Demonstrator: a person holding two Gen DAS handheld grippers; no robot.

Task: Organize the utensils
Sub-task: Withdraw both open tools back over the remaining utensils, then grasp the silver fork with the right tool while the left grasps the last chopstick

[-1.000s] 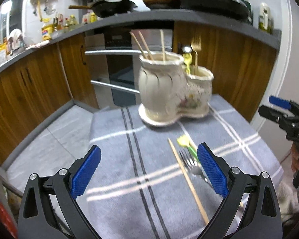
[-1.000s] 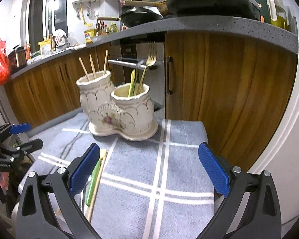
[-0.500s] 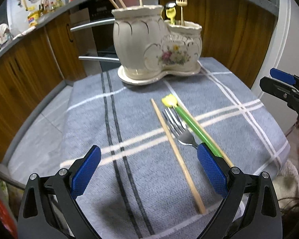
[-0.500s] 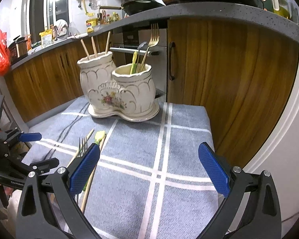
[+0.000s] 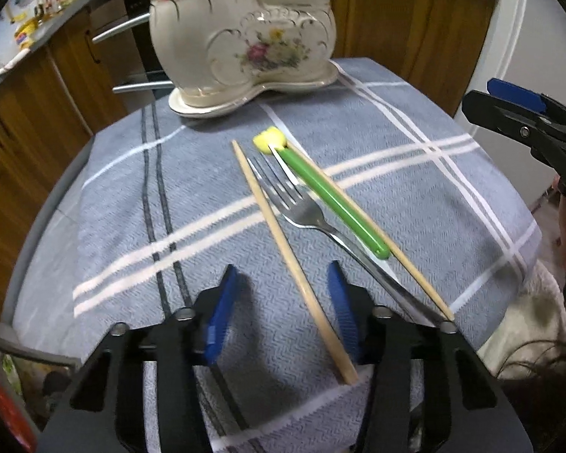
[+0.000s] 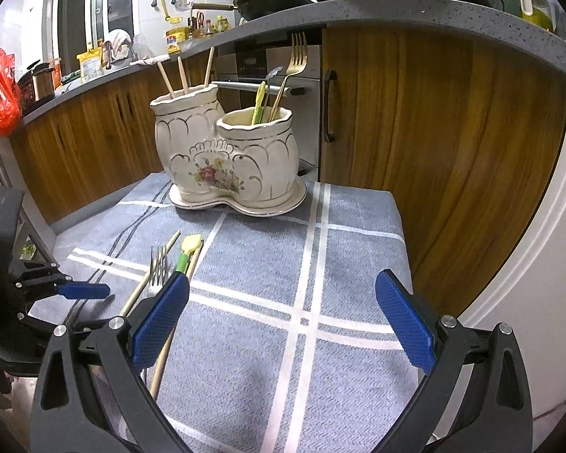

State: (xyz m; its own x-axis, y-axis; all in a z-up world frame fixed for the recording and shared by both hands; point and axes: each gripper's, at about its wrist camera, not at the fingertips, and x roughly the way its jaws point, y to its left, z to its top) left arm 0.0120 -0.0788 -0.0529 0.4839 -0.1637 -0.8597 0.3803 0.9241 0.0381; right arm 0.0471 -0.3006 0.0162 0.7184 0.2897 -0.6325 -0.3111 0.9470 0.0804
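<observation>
From the left wrist, the left tool (image 5: 281, 305) is seen closing around the near chopstick (image 5: 283, 241); pad contact cannot be judged through the blur. A fork (image 5: 302, 207) lies beside it on the cloth-covered worktop (image 5: 434, 173). From the right wrist, the right tool (image 6: 283, 321) is held wide open and empty, facing the ceramic holder (image 6: 226, 158).

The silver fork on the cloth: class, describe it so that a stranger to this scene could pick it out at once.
Start at the cream flowered holder at the far end of the grey checked cloth. In front of it lies a small bundle of utensils. The silver fork is the only metal piece there, between a bare chopstick and a green-handled spoon.
</observation>
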